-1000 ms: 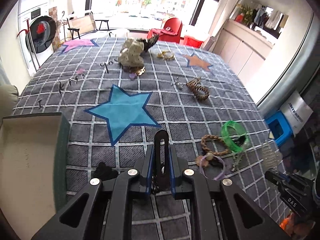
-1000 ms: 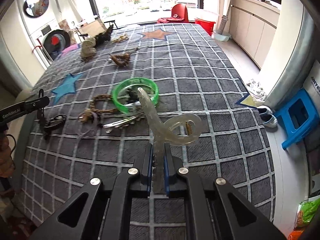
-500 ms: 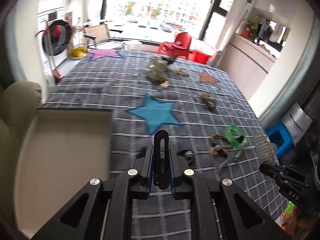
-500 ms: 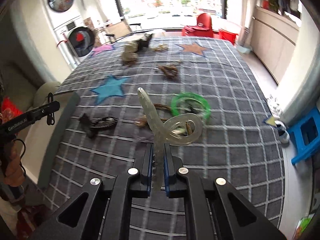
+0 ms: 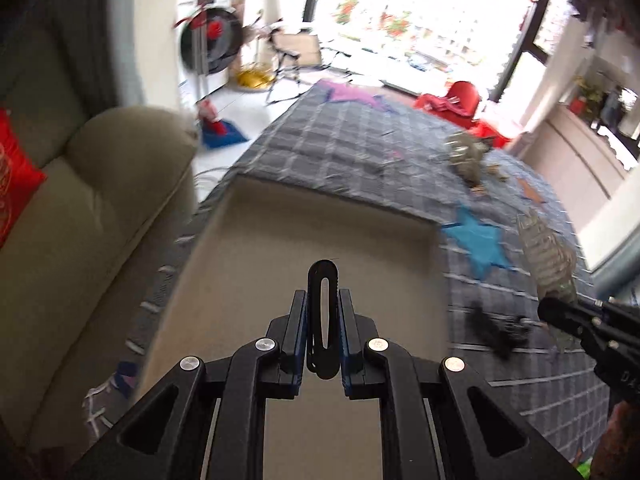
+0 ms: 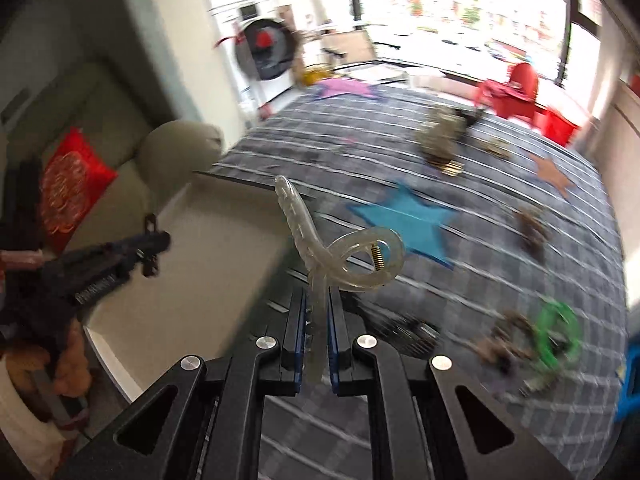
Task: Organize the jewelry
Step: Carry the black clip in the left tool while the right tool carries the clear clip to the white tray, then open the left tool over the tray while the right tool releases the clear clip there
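My left gripper (image 5: pixel 323 295) is shut on a slotted black hair clip (image 5: pixel 323 270) that stands upright between its pads, above the open beige tray (image 5: pixel 300 232). My right gripper (image 6: pixel 318 300) is shut on the stem of a clear plastic claw clip (image 6: pixel 394 252), near the tray's (image 6: pixel 192 280) right edge. In the left wrist view the right gripper (image 5: pixel 560 314) comes in from the right with the clear clip (image 5: pixel 548 256). In the right wrist view the left gripper (image 6: pixel 154 240) shows at the left over the tray.
The tray lies at the left edge of a grey checked bedspread (image 5: pixel 360 152) with star patches. A black claw clip (image 5: pixel 492 328), a green bangle (image 6: pixel 558 332) and several braided pieces lie on the cloth. A beige sofa (image 5: pixel 100 200) with a red cushion (image 6: pixel 72 184) stands left of the tray.
Both grippers have swung left, from over the bedspread's loose jewelry to the tray, rolling as they went. Each still holds its clip.
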